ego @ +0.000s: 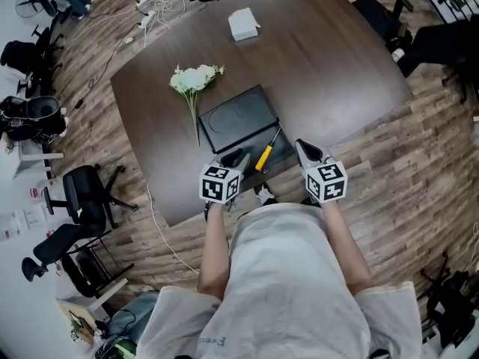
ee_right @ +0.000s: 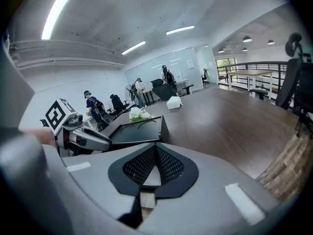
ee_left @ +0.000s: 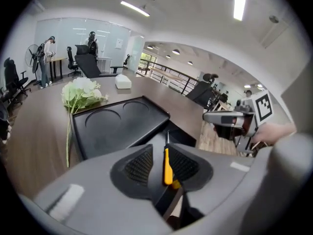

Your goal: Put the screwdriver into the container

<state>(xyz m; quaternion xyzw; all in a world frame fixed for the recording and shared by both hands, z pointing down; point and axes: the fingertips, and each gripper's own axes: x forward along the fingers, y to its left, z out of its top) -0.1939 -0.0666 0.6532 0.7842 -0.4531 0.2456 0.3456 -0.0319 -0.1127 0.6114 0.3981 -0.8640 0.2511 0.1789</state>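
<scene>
View from above a dark wooden table (ego: 322, 66), with my two handheld grippers at its near edge. A black, shallow container (ego: 232, 122) sits in the middle of the near half. The screwdriver (ego: 264, 158), which has a yellow handle, lies flat just beside the container's near side, with its tip pointing toward it. I cannot tell whether the two touch.

My left gripper (ego: 238, 158) sits just left of the handle. Its pads (ee_left: 139, 165) are a little apart, and the handle shows in the gap ahead of them, not pinched. My right gripper (ego: 307, 149) is just right of the screwdriver. Its pads (ee_right: 139, 166) are pressed together with nothing between them.

I judge the task barely begun: nothing is grasped and the screwdriver is outside the container. The grasp, lift and placement are all left to do.

Farther off lie a bunch of white flowers (ego: 196, 78) (left of the container) and a small white box (ego: 243, 25).
</scene>
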